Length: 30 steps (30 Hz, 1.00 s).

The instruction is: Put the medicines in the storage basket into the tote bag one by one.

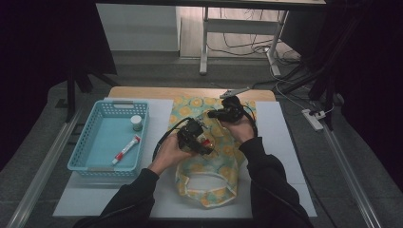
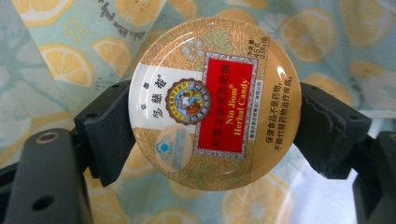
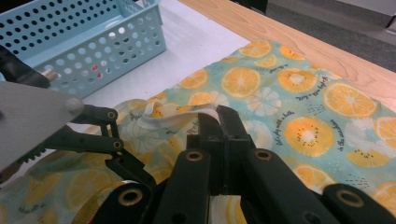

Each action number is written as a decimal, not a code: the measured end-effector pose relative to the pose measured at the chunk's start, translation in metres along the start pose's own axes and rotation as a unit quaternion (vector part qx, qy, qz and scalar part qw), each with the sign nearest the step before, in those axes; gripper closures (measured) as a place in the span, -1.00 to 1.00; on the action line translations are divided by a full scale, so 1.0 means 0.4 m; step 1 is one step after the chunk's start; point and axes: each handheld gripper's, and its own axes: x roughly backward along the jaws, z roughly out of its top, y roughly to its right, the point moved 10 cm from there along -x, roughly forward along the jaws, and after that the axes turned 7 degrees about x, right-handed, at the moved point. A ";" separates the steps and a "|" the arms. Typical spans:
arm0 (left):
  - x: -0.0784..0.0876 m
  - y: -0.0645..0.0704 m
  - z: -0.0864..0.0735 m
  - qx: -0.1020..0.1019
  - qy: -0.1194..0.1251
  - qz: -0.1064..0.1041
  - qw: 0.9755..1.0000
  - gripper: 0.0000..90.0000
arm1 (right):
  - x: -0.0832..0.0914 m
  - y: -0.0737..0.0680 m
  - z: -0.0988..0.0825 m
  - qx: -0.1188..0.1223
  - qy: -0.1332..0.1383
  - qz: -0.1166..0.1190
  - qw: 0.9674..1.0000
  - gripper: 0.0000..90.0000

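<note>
Down in the middle of the high view, we've got the left gripper (image 1: pixel 205 142) hanging over the lemon-print bag (image 1: pixel 216 164), and from up there the candy tin (image 1: pixel 205 141) is basically a tiny red speck, so hard to make out. The left gripper view fixes that: the round tin (image 2: pixel 212 109) sits dead centre with a black pad pressed on each side of its rim, so it's properly clamped, label facing the camera. Both sides of the rim are covered by the pads, and everything under the tin is just lemon fabric (image 2: pixel 70 60). Over at the right gripper (image 1: pixel 212 114), upper middle of the high view, we can't really see the tips. The right gripper view helps: the jaws are squeezed together on a fold of the bag's edge (image 3: pixel 177 119), and the cloth disappears between them. The left gripper (image 3: pixel 93 135) pokes in from the left of that frame, its grey plate cut off at the edge. Room-wise, the blue basket (image 1: pixel 78 159) sits at left with a tube (image 1: pixel 126 149) and a small jar (image 1: pixel 136 122) inside, well apart from both hands. The white mat (image 1: pixel 285 156) on the right side is bare, and the bag's round opening (image 1: pixel 206 183) sits near the bottom edge, between our two sleeves.
</note>
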 end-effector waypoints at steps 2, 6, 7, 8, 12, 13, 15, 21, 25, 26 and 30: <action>-0.009 -0.006 0.001 -0.001 -0.003 0.001 1.000 -0.55 | -0.002 0.006 -0.002 -0.002 0.001 -0.003 1.000 1.00; -0.028 -0.012 0.002 -0.003 -0.011 0.004 1.000 -0.55 | -0.006 0.017 -0.003 -0.005 0.002 -0.006 1.000 1.00; -0.033 -0.012 0.002 -0.004 -0.012 0.003 1.000 -0.55 | -0.007 0.018 -0.003 -0.007 0.002 -0.006 1.000 1.00; -0.038 -0.012 0.002 -0.004 -0.013 0.003 1.000 -0.55 | -0.008 0.019 -0.003 -0.008 0.001 -0.007 1.000 1.00; -0.058 -0.023 0.002 -0.005 -0.017 0.011 1.000 -0.55 | -0.012 0.025 -0.006 -0.008 0.001 -0.010 1.000 1.00; -0.061 -0.026 0.002 -0.004 -0.018 0.014 1.000 -0.55 | -0.014 0.027 -0.006 -0.009 0.001 -0.010 1.000 1.00; -0.071 -0.031 0.002 -0.001 -0.021 0.017 1.000 -0.55 | -0.016 0.028 -0.007 -0.009 0.001 -0.011 1.000 1.00; -0.094 -0.046 0.008 0.000 -0.023 0.028 0.999 -0.55 | -0.024 0.029 -0.008 -0.008 0.000 -0.014 1.000 1.00; -0.105 -0.048 0.014 0.002 -0.017 0.028 0.999 -0.56 | -0.024 0.030 -0.009 -0.008 -0.001 -0.016 1.000 1.00; -0.107 -0.049 0.015 0.002 -0.016 0.028 0.999 -0.55 | -0.024 0.031 -0.010 -0.009 -0.001 -0.016 1.000 1.00; -0.114 -0.052 0.018 0.000 -0.014 0.029 0.999 -0.56 | -0.025 0.033 -0.012 -0.010 0.000 -0.017 1.000 1.00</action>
